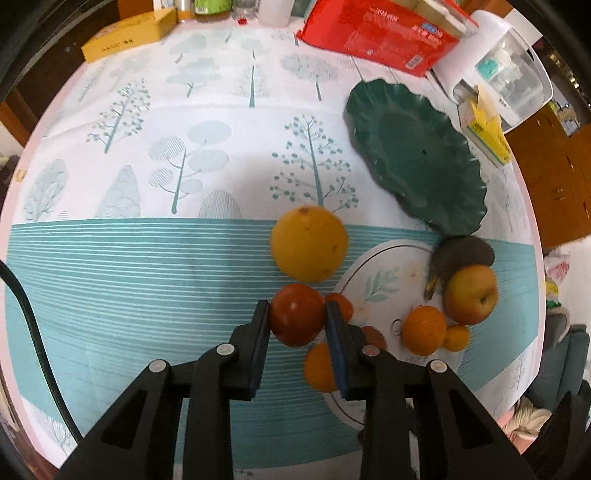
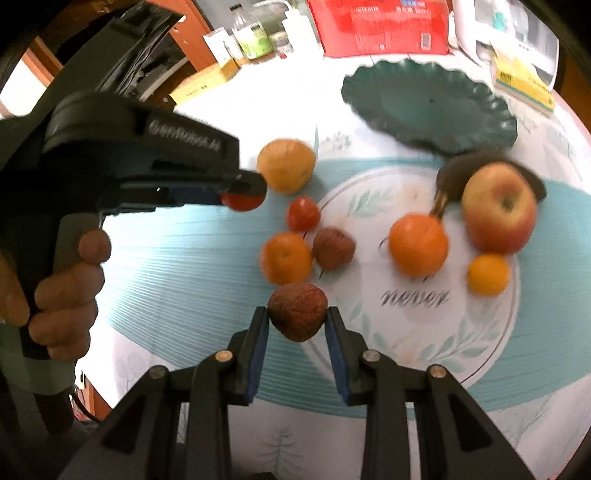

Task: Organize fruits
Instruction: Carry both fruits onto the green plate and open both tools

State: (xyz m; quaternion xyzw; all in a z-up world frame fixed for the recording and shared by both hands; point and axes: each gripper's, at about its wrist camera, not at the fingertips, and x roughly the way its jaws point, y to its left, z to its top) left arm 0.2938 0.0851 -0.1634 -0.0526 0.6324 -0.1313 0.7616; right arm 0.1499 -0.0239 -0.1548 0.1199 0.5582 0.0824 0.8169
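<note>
My left gripper (image 1: pixel 297 314) is shut on a red tomato (image 1: pixel 297 314) and holds it above the table; it also shows in the right wrist view (image 2: pixel 243 195) at the left. My right gripper (image 2: pixel 297 317) is shut on a brown rough-skinned fruit (image 2: pixel 297 315) above the white plate's (image 2: pixel 480 332) near edge. On and around that plate lie a red-yellow apple (image 2: pixel 498 208), several oranges (image 2: pixel 417 243), a small tomato (image 2: pixel 303 213), a brown fruit (image 2: pixel 333 248) and a dark banana (image 2: pixel 454 177). A big yellow orange (image 1: pixel 308 243) lies on the cloth. The green scalloped dish (image 1: pixel 417 155) holds nothing.
A red package (image 1: pixel 376 29), a yellow box (image 1: pixel 125 35), bottles (image 2: pixel 253 35), a white appliance (image 1: pixel 506 70) and a yellow tissue box (image 1: pixel 487 133) stand along the table's far side. A tree-patterned cloth (image 1: pixel 147 147) covers the table.
</note>
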